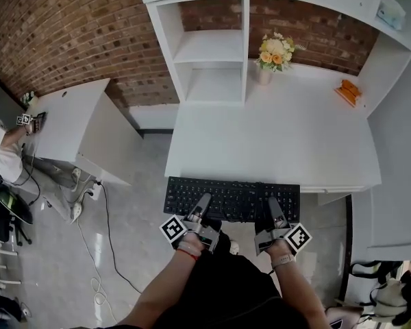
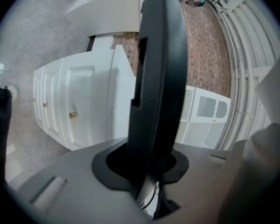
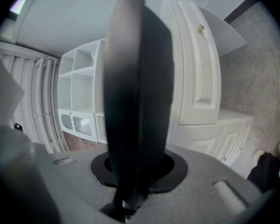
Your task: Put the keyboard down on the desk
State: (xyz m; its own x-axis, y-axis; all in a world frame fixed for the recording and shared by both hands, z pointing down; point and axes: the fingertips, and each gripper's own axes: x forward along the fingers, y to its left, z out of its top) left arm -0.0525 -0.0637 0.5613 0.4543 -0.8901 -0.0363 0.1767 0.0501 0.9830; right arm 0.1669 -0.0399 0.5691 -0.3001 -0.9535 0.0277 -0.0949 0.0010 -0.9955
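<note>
In the head view a black keyboard (image 1: 233,199) hangs level over the floor, just in front of the white desk's (image 1: 274,139) front edge and parallel to it. My left gripper (image 1: 205,200) is shut on the keyboard's near edge towards its left. My right gripper (image 1: 273,203) is shut on the near edge towards its right end. In the left gripper view the keyboard (image 2: 156,78) shows edge-on as a dark slab clamped between the jaws. The right gripper view shows the keyboard (image 3: 137,92) the same way.
At the back of the desk stand a vase of flowers (image 1: 275,53), an orange object (image 1: 349,91) and a white shelf unit (image 1: 212,46). A second white table (image 1: 68,122) stands at the left, with a person (image 1: 5,153) beside it. Cables (image 1: 96,252) trail on the grey floor.
</note>
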